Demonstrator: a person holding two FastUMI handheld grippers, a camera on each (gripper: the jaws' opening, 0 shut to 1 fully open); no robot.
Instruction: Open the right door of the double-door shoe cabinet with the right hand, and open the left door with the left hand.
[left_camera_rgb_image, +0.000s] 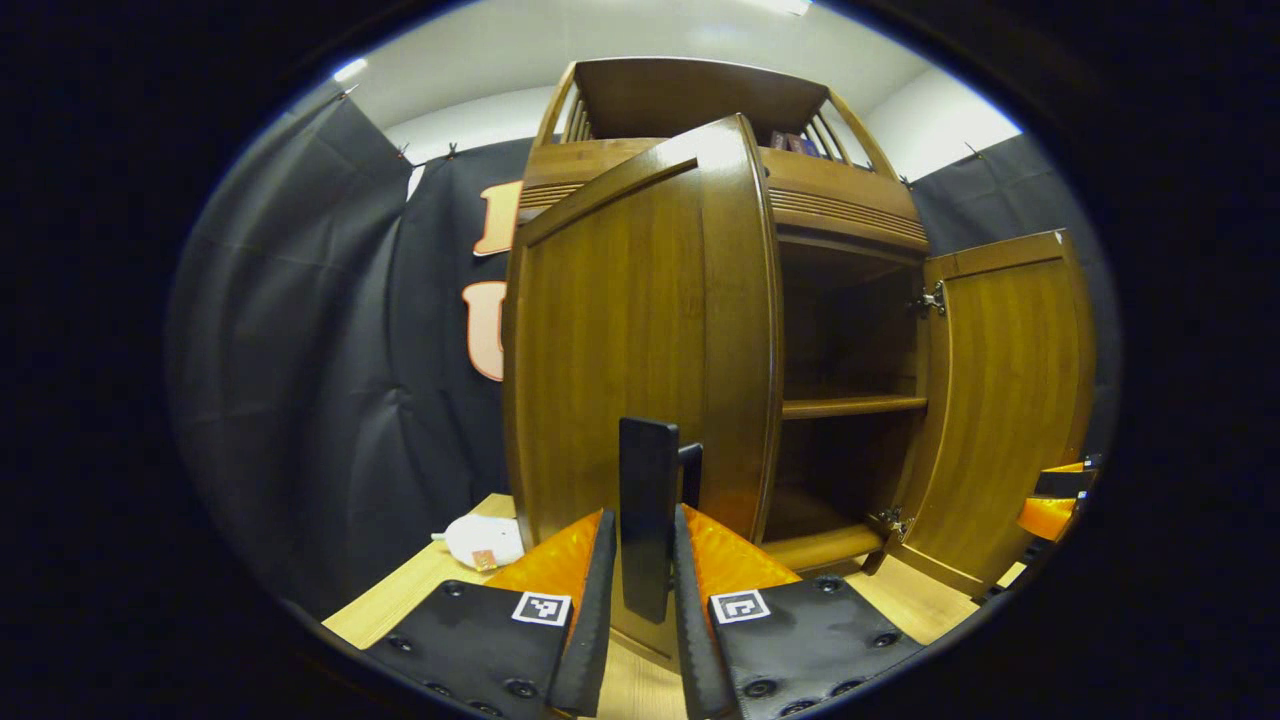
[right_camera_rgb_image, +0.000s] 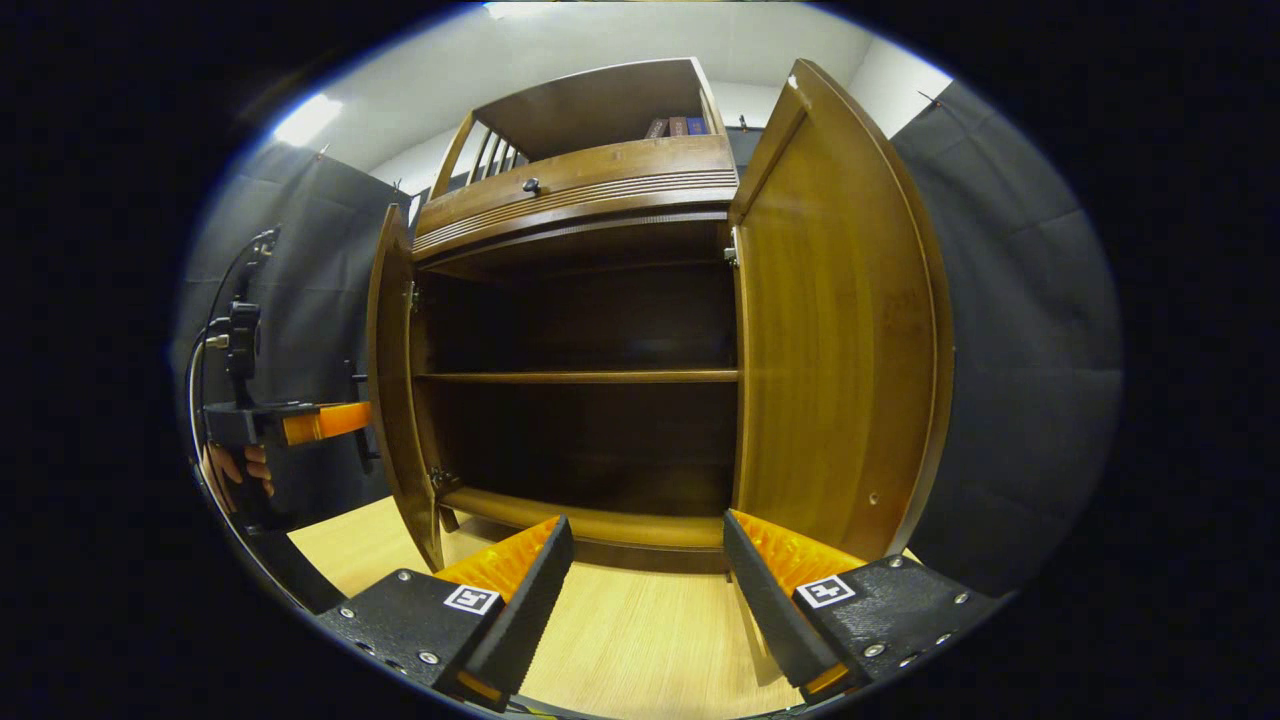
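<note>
Between the fingers of the left claw (left_camera_rgb_image: 645, 560) stands the dark upright handle (left_camera_rgb_image: 648, 500) of the left door (left_camera_rgb_image: 620, 340), and both fingers appear pressed against it, so the door is pinched by its pull. That door is swung well out from the shoe cabinet (left_camera_rgb_image: 840, 210), edge-on to the camera. A wrench sideways from here could twist the handle or strain the hinges (the door looks near the end of its swing), and letting go abruptly might let it drift back.

Over on the other side, the right claw (right_camera_rgb_image: 645, 575) is spread wide and holds nothing, hovering over the bench (right_camera_rgb_image: 630, 640) in front of the dark shelves (right_camera_rgb_image: 580, 377). Just beside it, the right door (right_camera_rgb_image: 840, 330) stands fully open. Its lower edge sits close to one finger, so a careless move outward could knock the door. A small white object (left_camera_rgb_image: 485, 540) lies on the bench by the cabinet's left side, clear of both doors.
</note>
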